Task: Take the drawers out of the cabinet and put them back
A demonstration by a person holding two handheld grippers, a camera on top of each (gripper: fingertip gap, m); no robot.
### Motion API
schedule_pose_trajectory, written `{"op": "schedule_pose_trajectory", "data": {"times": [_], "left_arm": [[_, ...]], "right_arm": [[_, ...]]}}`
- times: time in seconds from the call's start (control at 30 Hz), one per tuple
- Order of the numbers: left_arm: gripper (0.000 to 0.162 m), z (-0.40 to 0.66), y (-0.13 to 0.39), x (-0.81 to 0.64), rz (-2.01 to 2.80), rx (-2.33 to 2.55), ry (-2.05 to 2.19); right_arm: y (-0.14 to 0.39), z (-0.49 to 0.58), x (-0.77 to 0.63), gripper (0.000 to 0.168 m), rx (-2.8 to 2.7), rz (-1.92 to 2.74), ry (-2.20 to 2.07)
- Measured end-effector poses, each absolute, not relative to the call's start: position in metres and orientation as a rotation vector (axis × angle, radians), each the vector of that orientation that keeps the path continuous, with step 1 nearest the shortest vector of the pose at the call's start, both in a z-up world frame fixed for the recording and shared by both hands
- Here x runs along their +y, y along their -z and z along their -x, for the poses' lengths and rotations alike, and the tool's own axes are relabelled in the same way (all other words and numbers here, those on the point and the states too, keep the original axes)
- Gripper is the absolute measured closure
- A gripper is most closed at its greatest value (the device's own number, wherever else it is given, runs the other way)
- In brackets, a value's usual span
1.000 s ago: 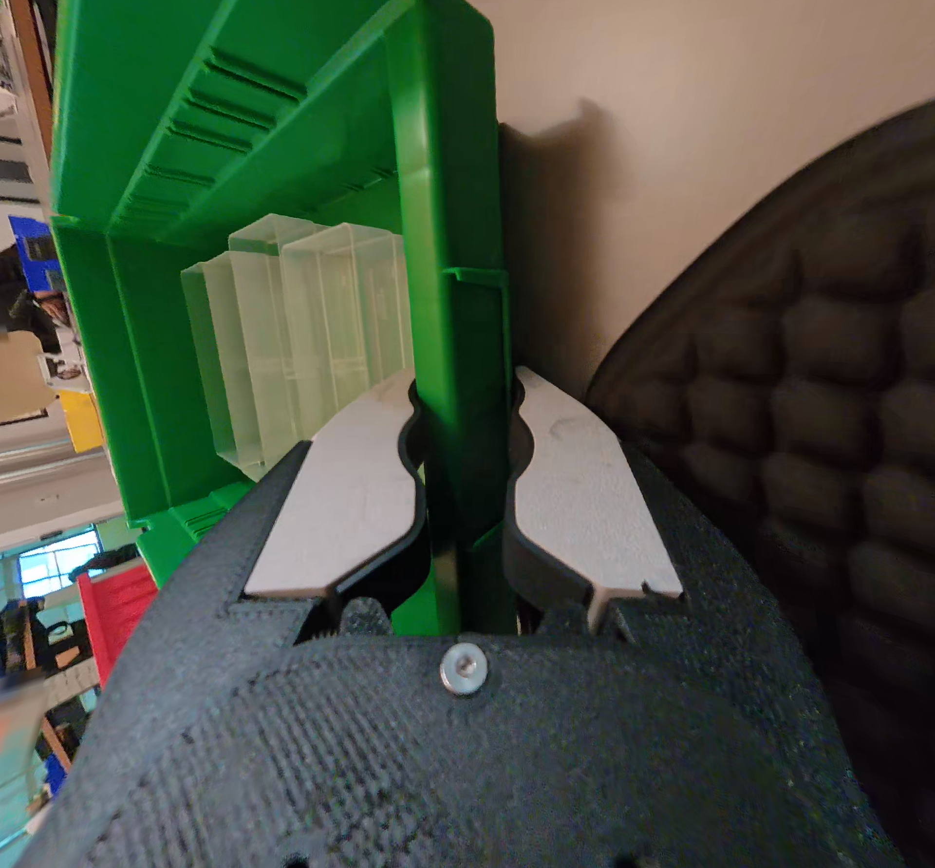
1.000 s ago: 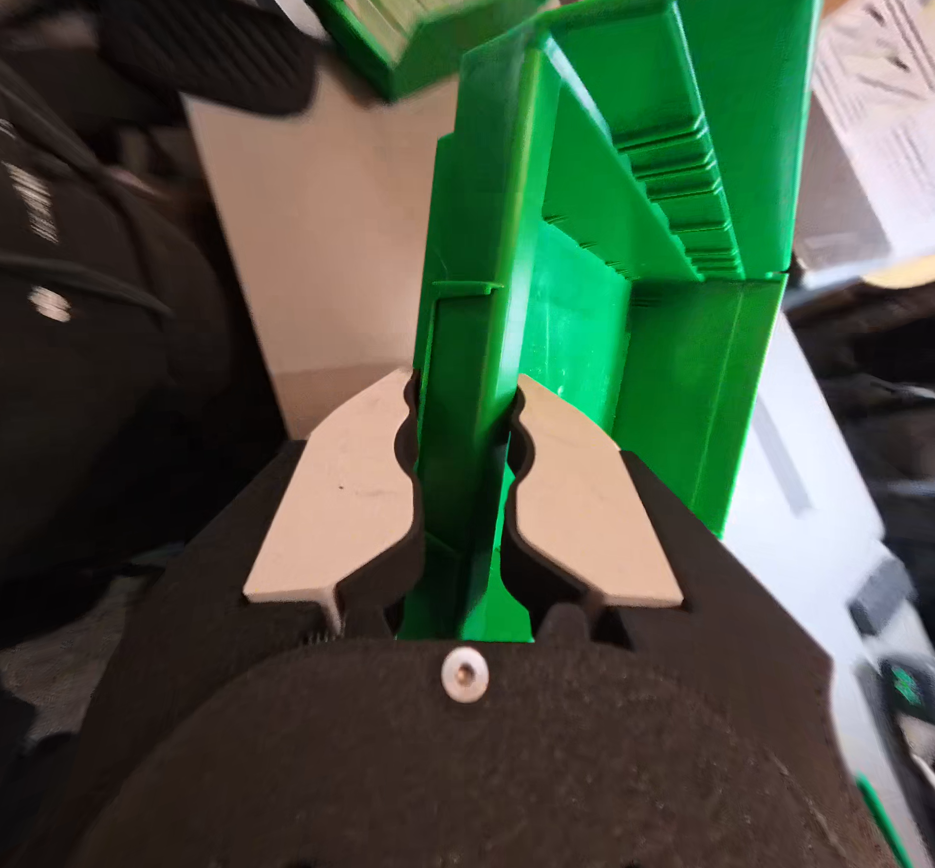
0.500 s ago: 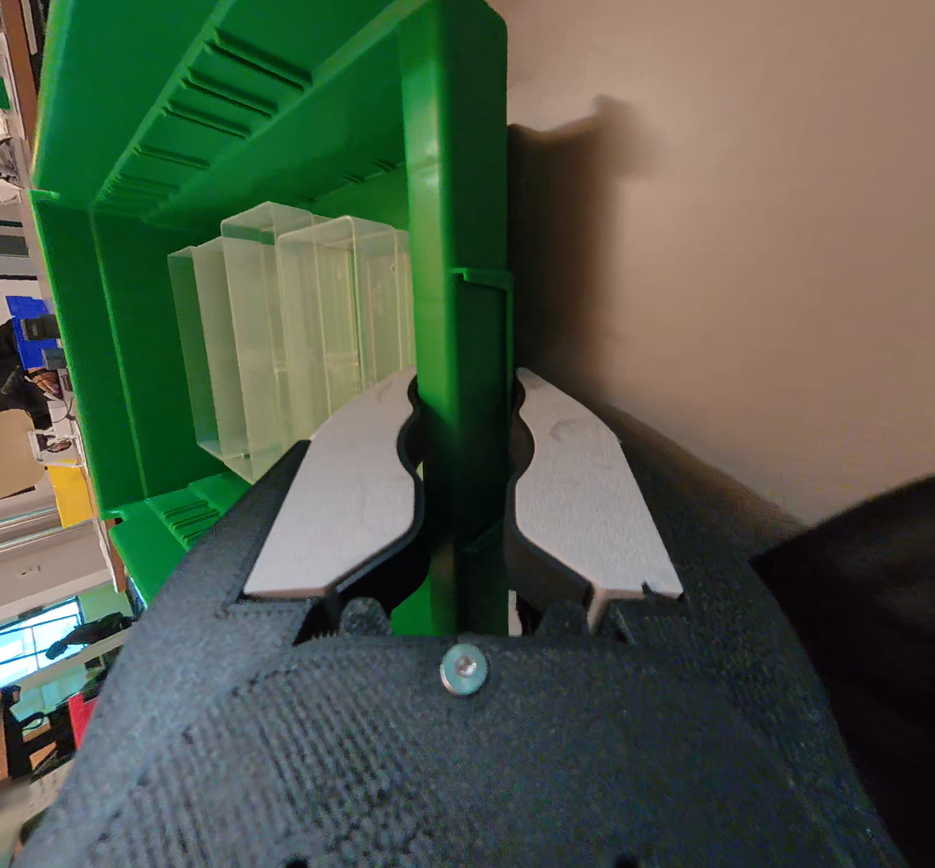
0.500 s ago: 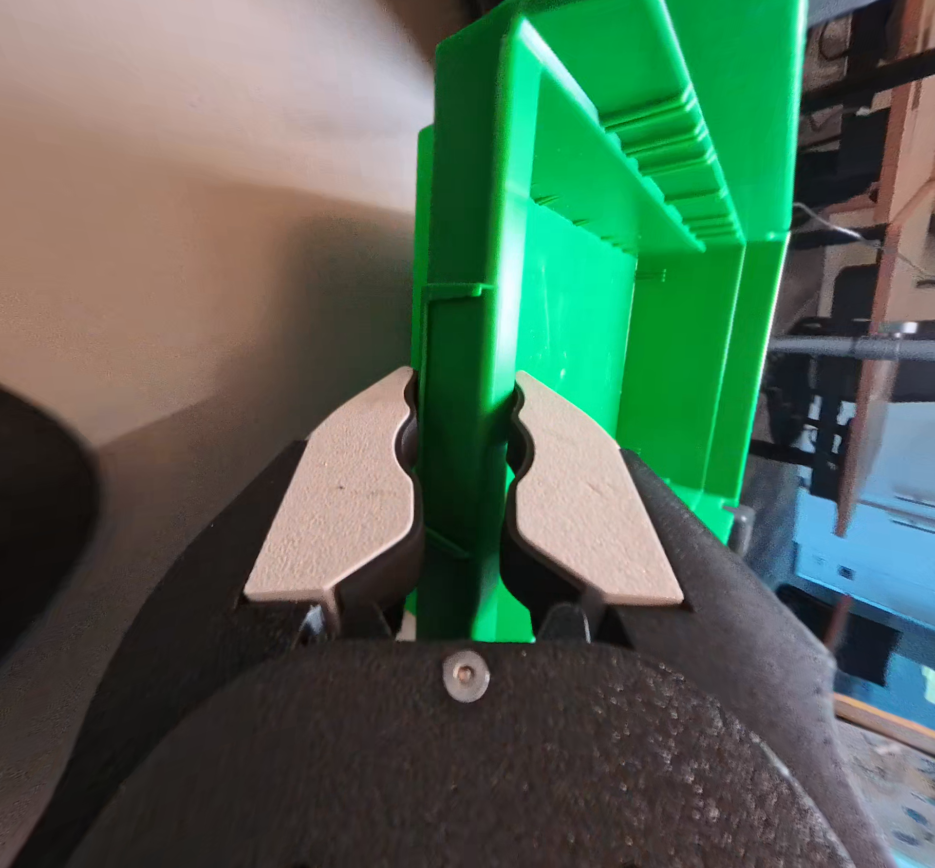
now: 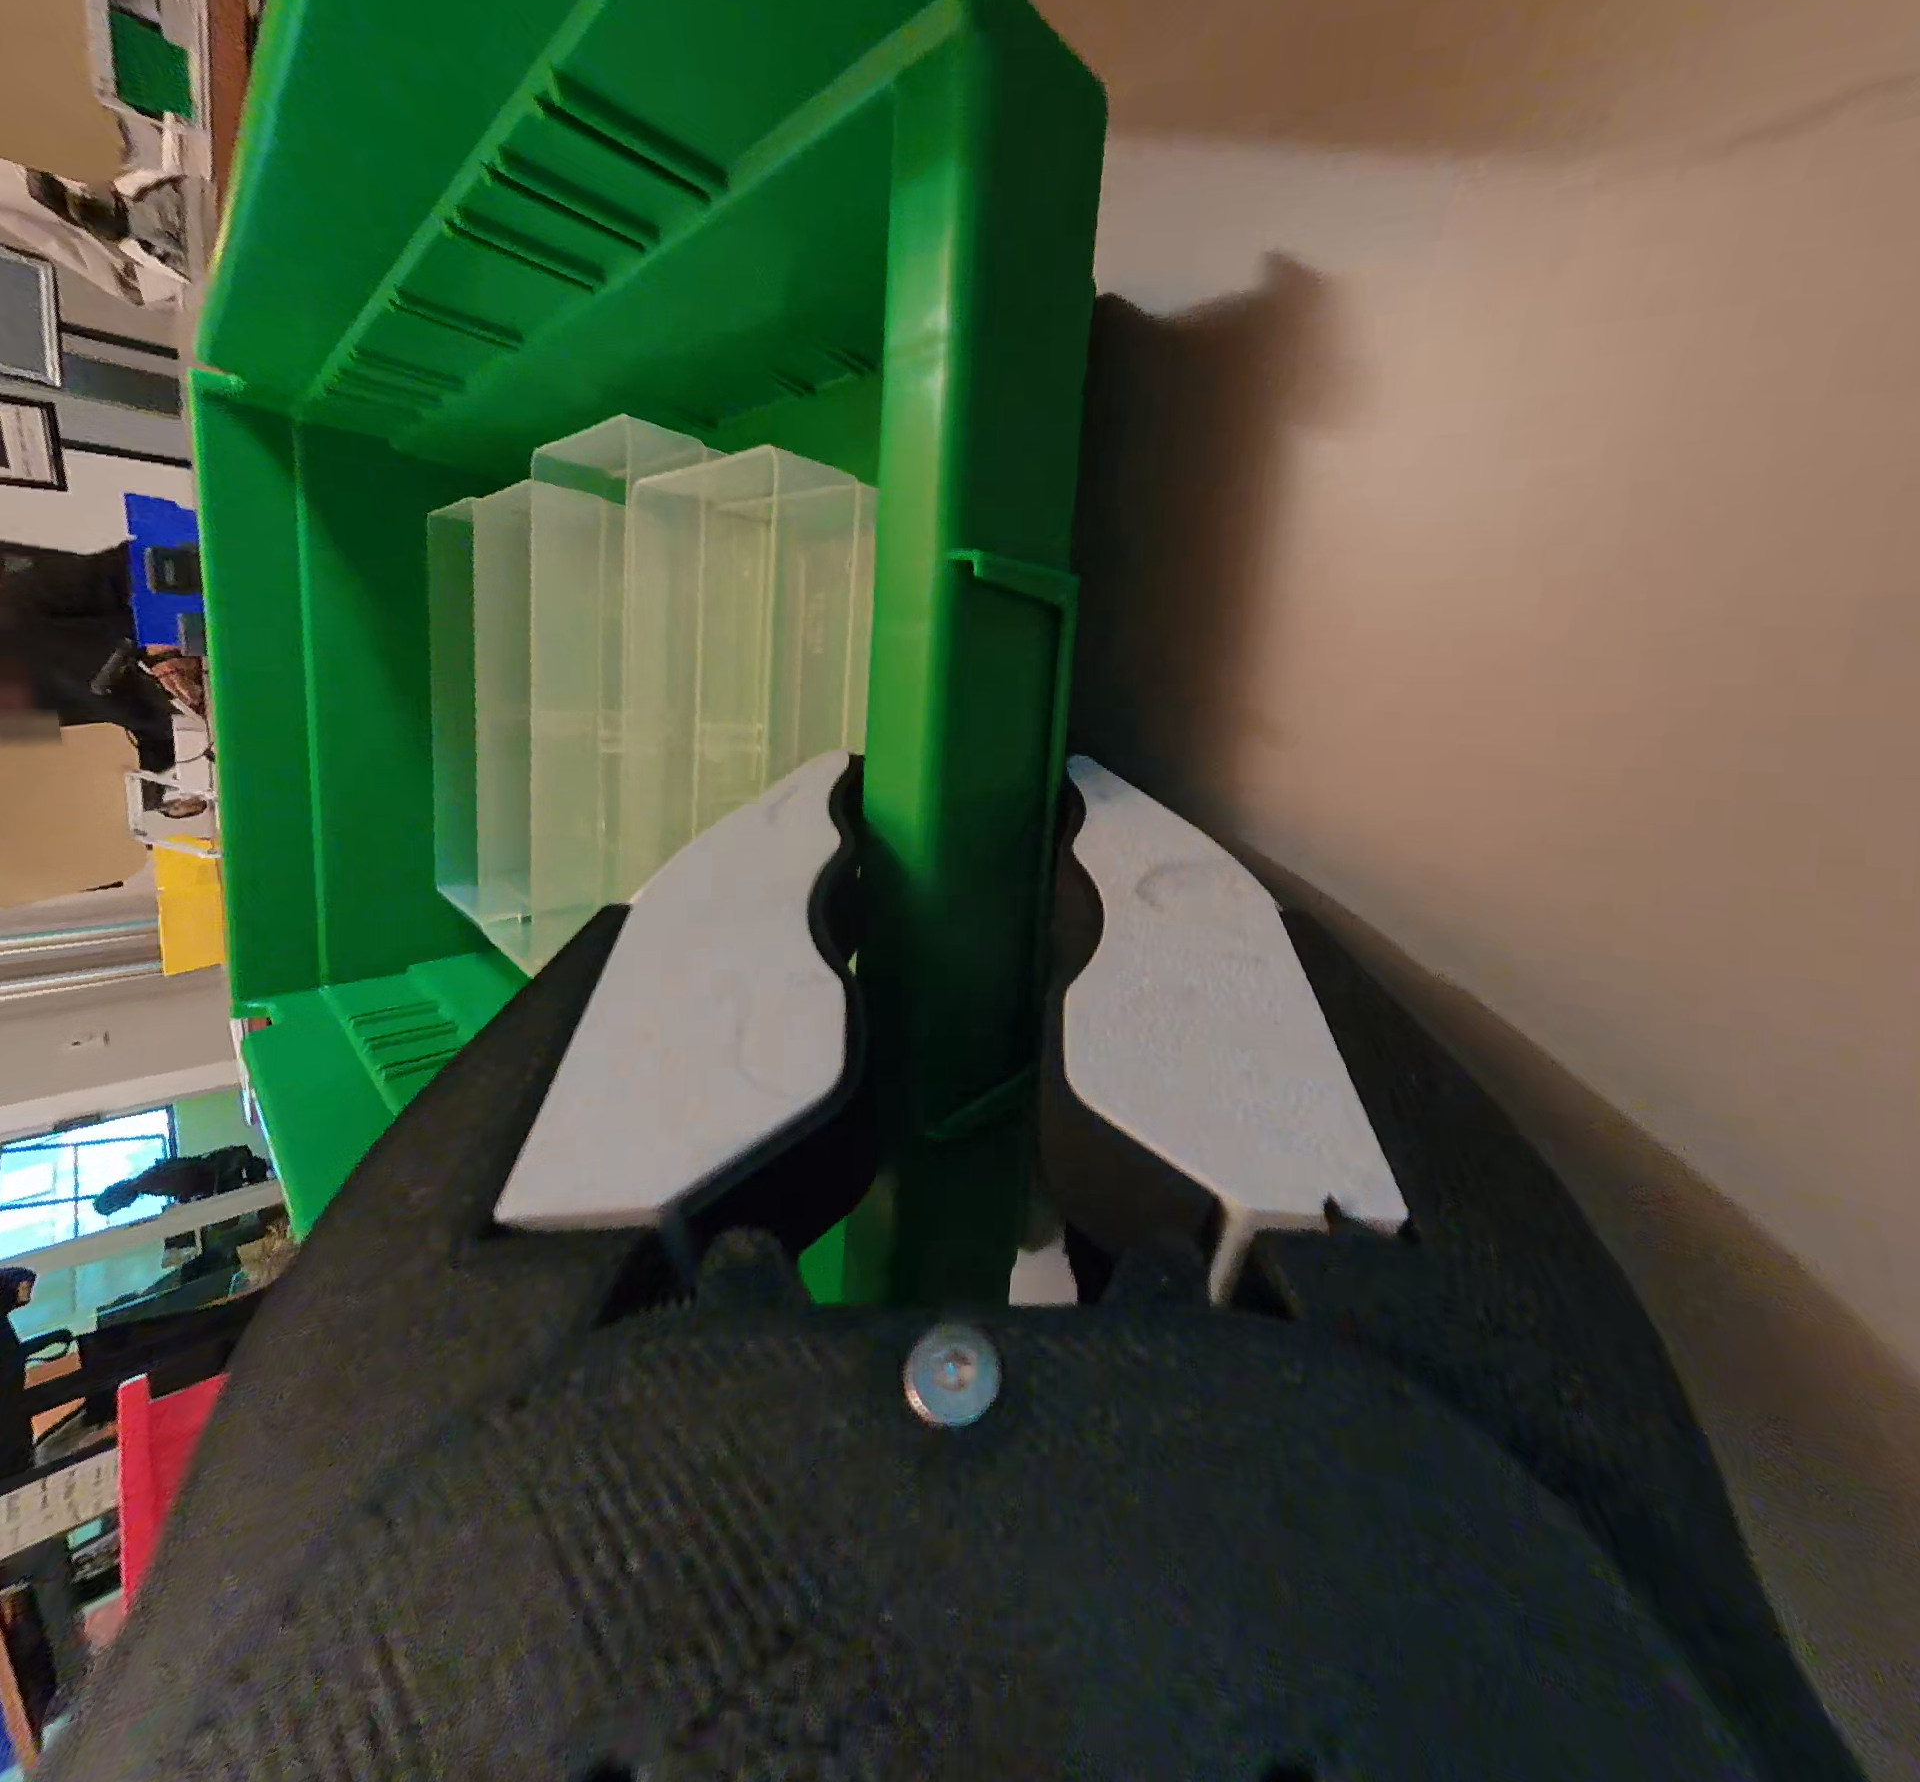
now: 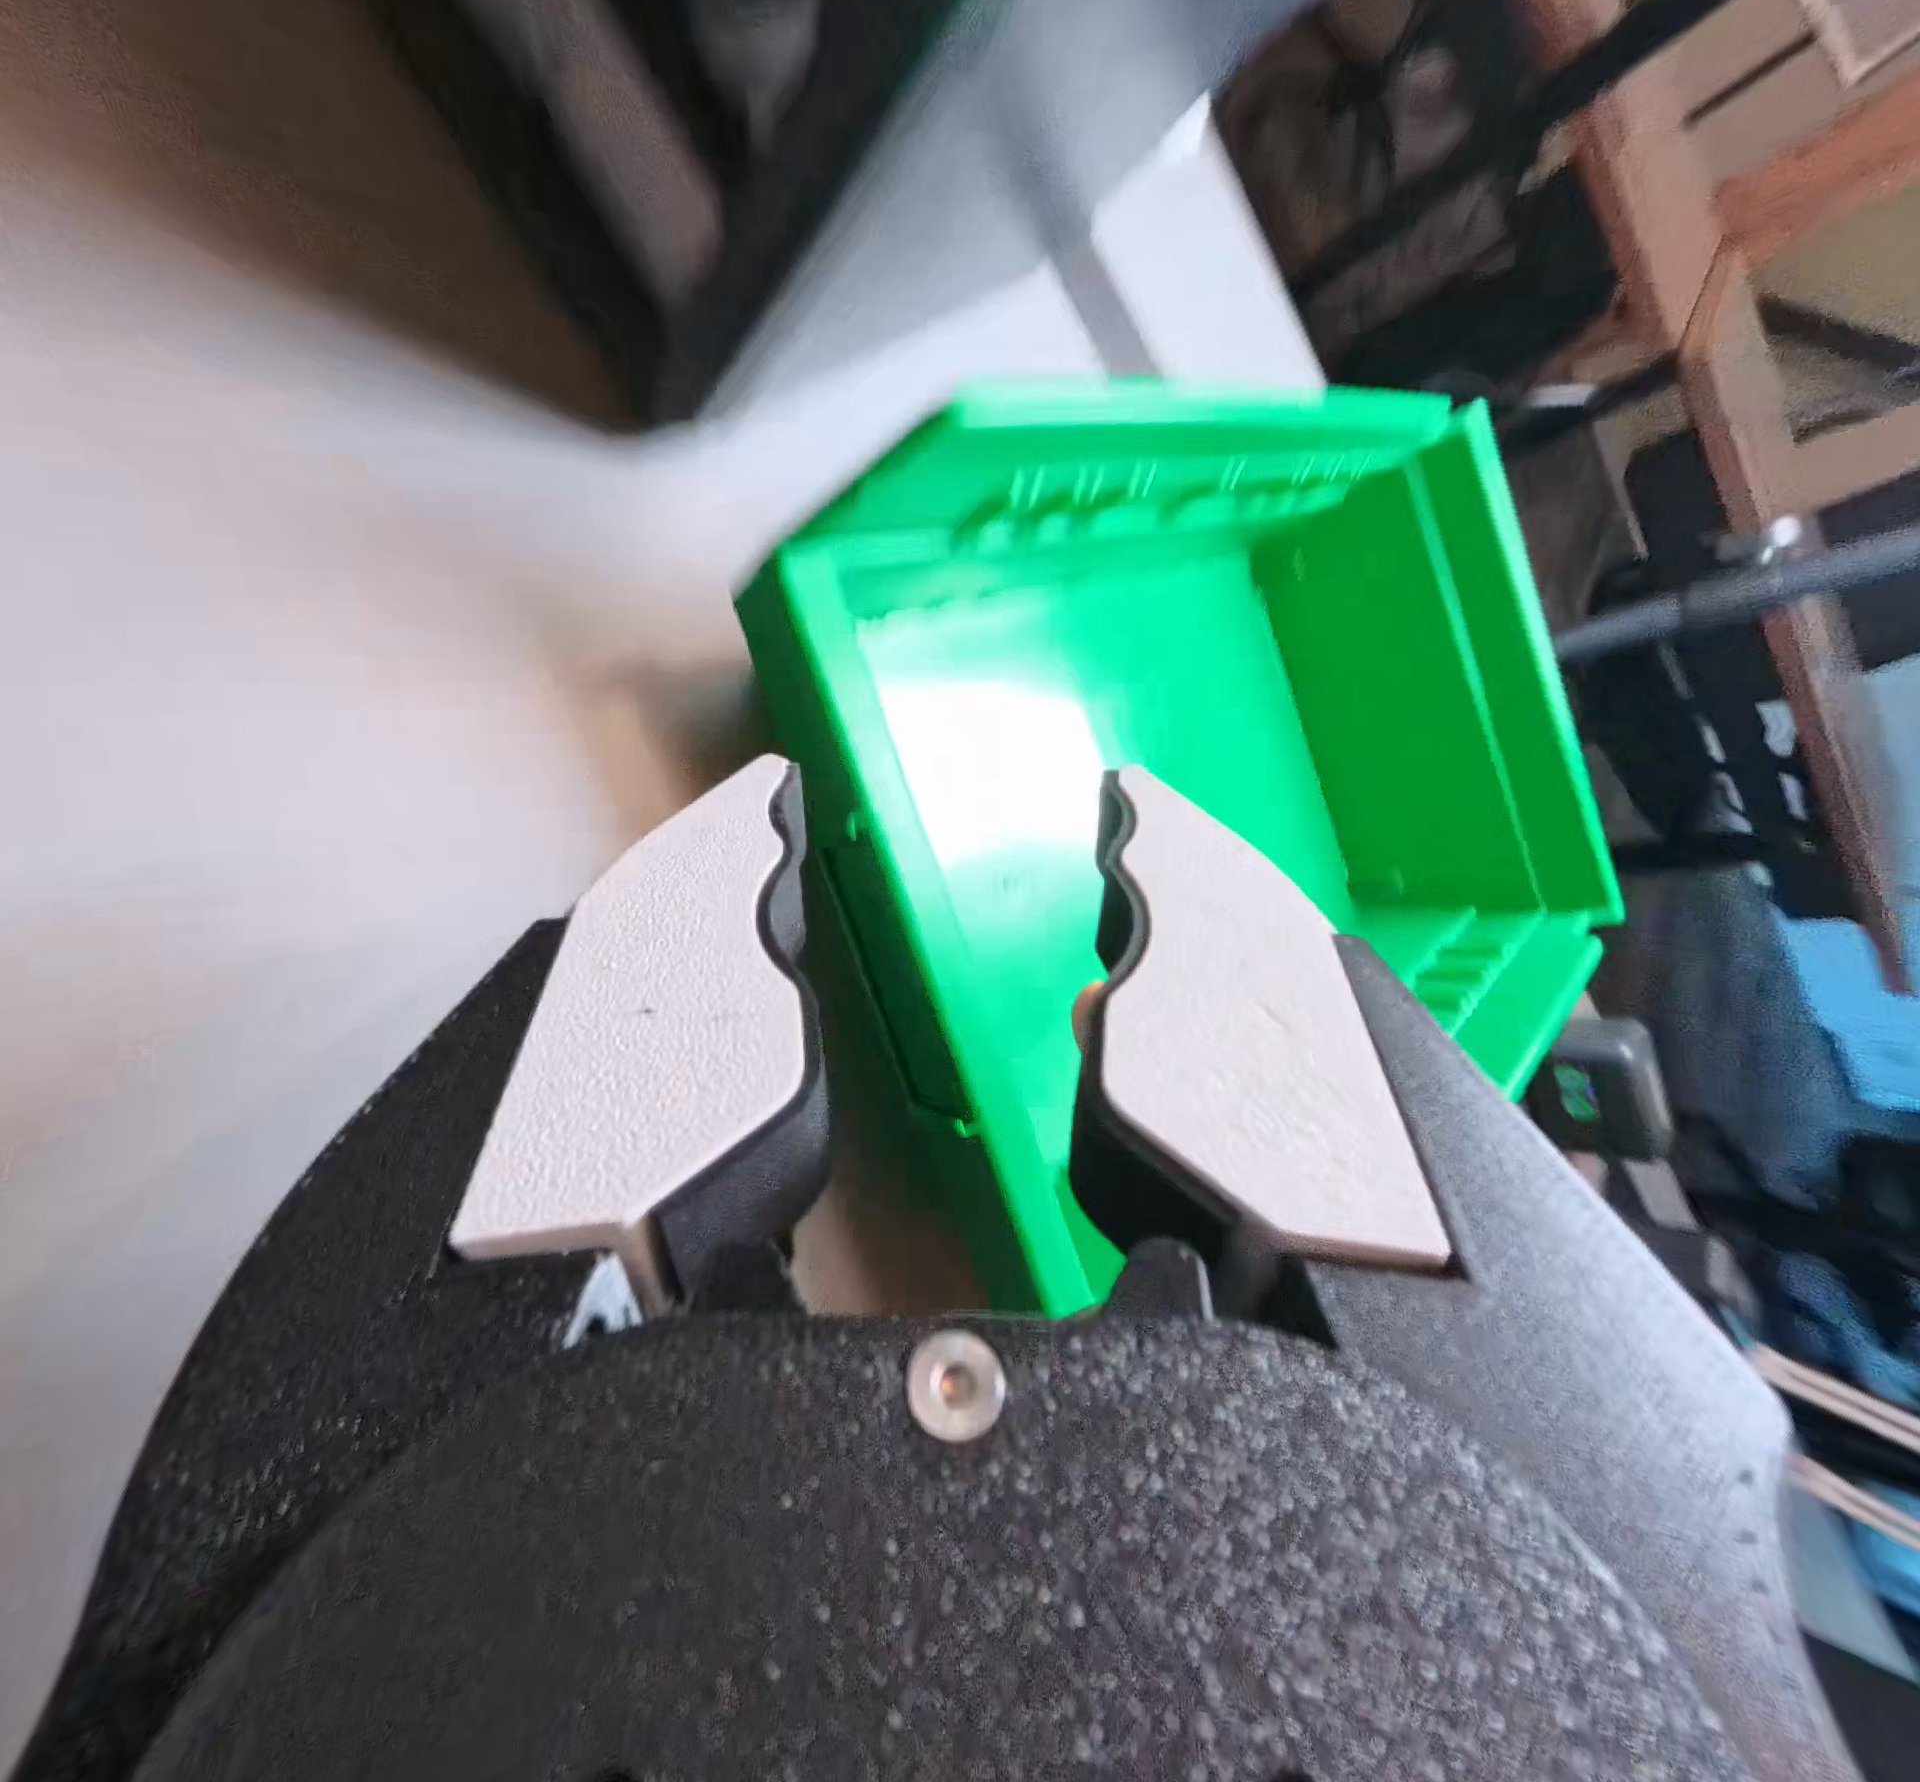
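Between the left gripper fingers, clamped tight, a green drawer holding clear boxes is riding, while the right gripper is looking spread and maybe letting its empty drawer go, so reinserting needs squaring up.

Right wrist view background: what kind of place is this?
Likely a workshop or lab storeroom: wooden shelving with cluttered dark gear, cables, and a pale wall. Motion blur hides details.

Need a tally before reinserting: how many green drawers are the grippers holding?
2: one drawer in the left gripper, clear boxes inside; another between the right gripper's jaws.
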State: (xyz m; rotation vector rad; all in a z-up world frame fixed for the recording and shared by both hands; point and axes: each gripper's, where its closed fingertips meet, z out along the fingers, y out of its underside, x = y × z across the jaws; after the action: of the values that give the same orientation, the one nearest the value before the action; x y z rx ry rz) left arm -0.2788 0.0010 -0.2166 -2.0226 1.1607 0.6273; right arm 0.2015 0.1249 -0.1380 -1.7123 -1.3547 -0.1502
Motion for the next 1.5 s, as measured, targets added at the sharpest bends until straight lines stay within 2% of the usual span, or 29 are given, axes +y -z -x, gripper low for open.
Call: {"op": "schedule_pose_trajectory", "data": {"times": [0.2,0.37,0.43,0.53,0.77,0.87,1.0,1.23,1.4,1.5], "left_arm": [[0.127,0.282,0.216,0.003,2.019,1.128,-0.613],[0.121,0.276,0.199,-0.008,1.992,0.979,-0.464],[0.120,0.277,0.192,-0.011,1.961,0.905,-0.417],[0.127,0.282,0.182,-0.016,1.917,0.810,-0.387],[0.139,0.295,0.143,-0.021,1.913,0.567,-0.224],[0.142,0.312,0.124,-0.016,1.948,0.547,-0.286],[0.145,0.333,0.118,-0.013,2.120,0.754,-0.434],[0.135,0.365,0.147,-0.009,2.448,1.452,-0.696],[0.126,0.359,0.185,-0.011,2.604,1.784,-0.594],[0.134,0.366,0.203,-0.013,2.695,1.856,-0.610]], "right_arm": [[0.022,-0.140,0.107,0.121,-1.126,1.505,-0.133],[-0.024,-0.086,0.130,0.136,-1.008,1.441,-0.233],[-0.026,-0.072,0.148,0.146,-0.944,1.487,-0.275],[-0.021,-0.069,0.177,0.168,-0.863,1.564,-0.274],[0.002,-0.066,0.187,0.168,-0.978,1.676,-0.521],[0.012,-0.067,0.189,0.168,-1.063,1.698,-0.563],[0.013,-0.064,0.186,0.168,-1.113,1.671,-0.691],[0.013,-0.065,0.185,0.168,-1.123,1.639,-0.698],[0.013,-0.065,0.184,0.168,-1.114,1.613,-0.681],[0.012,-0.066,0.184,0.168,-1.118,1.589,-0.682]]}}
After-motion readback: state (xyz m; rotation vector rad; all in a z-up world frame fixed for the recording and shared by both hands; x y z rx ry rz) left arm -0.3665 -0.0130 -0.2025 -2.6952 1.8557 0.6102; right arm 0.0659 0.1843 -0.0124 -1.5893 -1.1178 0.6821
